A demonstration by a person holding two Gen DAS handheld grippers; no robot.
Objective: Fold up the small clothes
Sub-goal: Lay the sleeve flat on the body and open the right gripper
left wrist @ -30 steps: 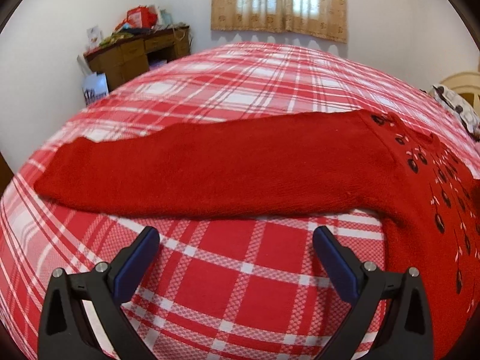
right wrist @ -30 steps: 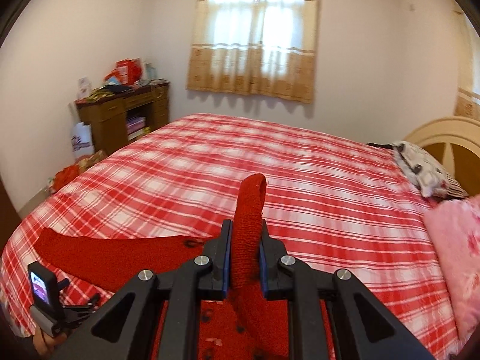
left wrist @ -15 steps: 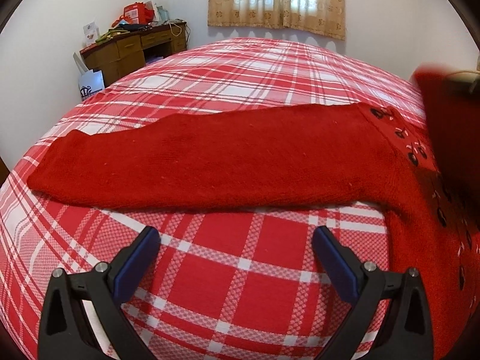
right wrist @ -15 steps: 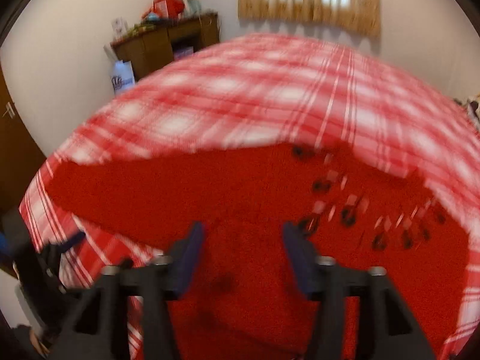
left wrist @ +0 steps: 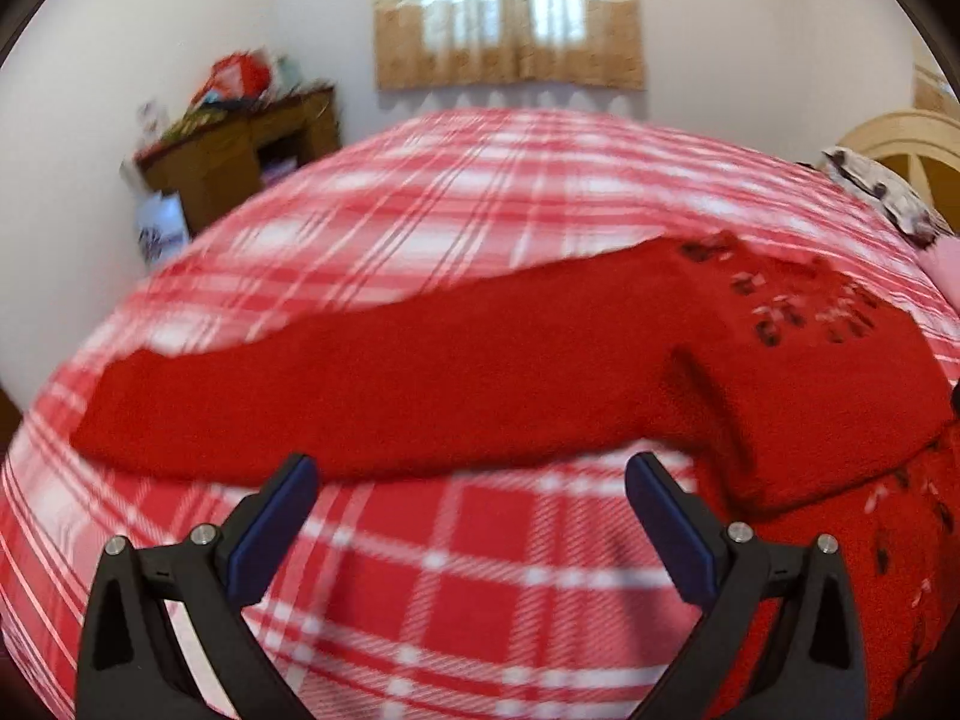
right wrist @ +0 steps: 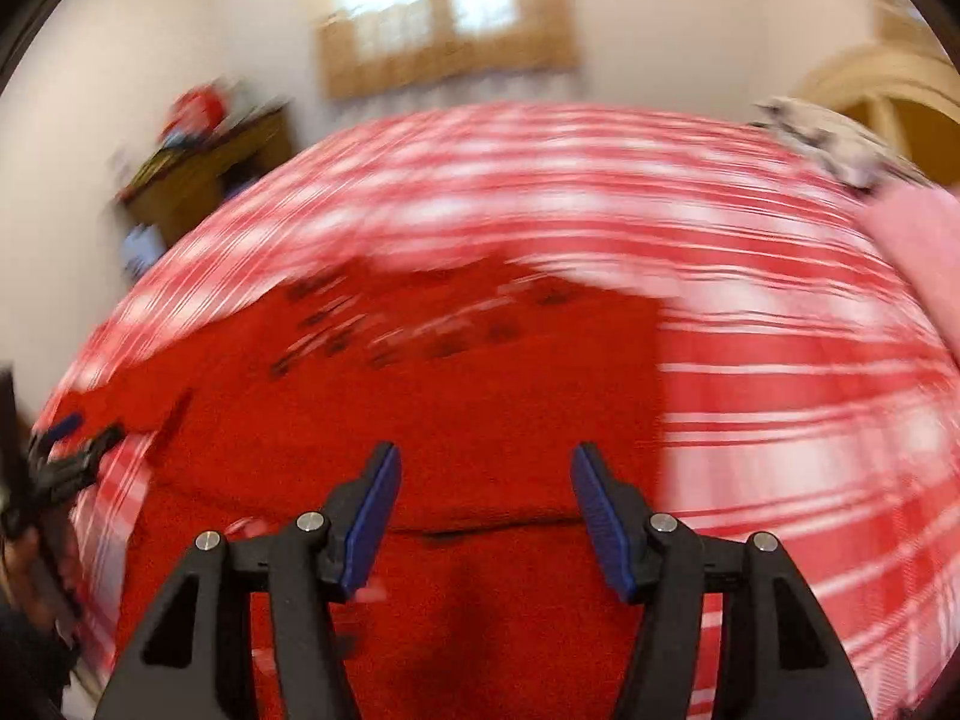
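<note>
Both tools free here: left gripper (left wrist: 465,483) jaws wide apart over bare plaid bedspread (left wrist: 468,588), right gripper (right wrist: 483,480) spread too, hovering above the red sweater (right wrist: 420,408). One sleeve looks folded across the body; the other sleeve (left wrist: 360,396) lies stretched out leftward just beyond the left fingers. Next, I'd say, pinch that sleeve's cuff and carry it over the body. Far back, curtained window (left wrist: 510,12)
</note>
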